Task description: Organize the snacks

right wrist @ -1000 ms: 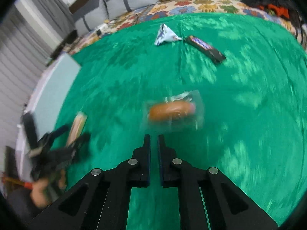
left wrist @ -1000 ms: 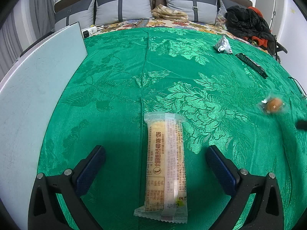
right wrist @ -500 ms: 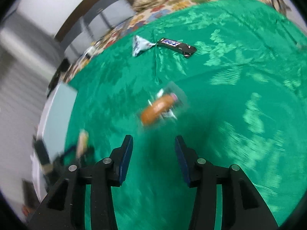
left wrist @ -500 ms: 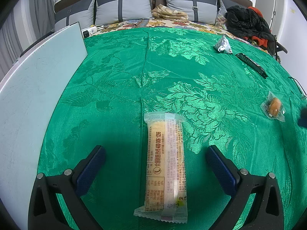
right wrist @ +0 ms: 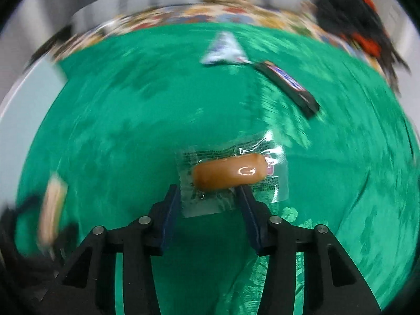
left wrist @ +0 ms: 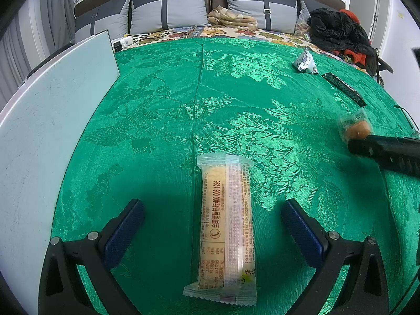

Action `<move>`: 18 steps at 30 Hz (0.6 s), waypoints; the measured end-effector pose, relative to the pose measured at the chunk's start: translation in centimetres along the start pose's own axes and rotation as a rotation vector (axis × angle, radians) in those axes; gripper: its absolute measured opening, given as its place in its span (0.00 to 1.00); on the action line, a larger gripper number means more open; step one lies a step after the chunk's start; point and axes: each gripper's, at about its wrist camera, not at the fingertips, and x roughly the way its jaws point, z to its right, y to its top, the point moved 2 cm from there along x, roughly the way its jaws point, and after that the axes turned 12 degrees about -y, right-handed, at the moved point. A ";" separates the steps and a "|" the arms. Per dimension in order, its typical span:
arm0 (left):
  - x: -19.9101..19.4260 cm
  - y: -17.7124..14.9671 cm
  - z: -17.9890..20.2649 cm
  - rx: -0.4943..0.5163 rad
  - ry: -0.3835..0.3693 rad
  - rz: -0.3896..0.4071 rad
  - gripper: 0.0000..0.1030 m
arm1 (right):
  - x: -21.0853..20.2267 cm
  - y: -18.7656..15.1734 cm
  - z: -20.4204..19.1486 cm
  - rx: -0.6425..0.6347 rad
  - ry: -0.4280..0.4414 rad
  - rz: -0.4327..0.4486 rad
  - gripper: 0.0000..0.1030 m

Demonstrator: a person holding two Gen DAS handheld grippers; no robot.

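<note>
The right claw [right wrist: 208, 194] is spread around the near edge of a small wrapped sausage [right wrist: 228, 171], its fingers touching the wrapper's flap but not clenched on it. The clear film looks slick and light, so I'd pinch the firm meat itself. Far to its left, the left claw [left wrist: 212, 218] hangs wide open either side of a long cake bar [left wrist: 226, 218], soft and crushable, on the green cloth [left wrist: 157, 110].
</note>
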 end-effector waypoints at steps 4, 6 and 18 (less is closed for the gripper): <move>0.0 0.0 0.0 0.000 0.000 0.000 1.00 | -0.8 -2.3 -1.3 -0.219 0.099 0.032 0.08; 0.0 0.0 0.0 0.000 0.000 0.000 1.00 | -1.6 -3.9 -1.4 -0.324 0.134 0.064 0.08; 0.0 0.0 0.0 0.000 0.000 0.000 1.00 | -5.9 -9.5 4.7 -0.105 0.242 0.169 0.67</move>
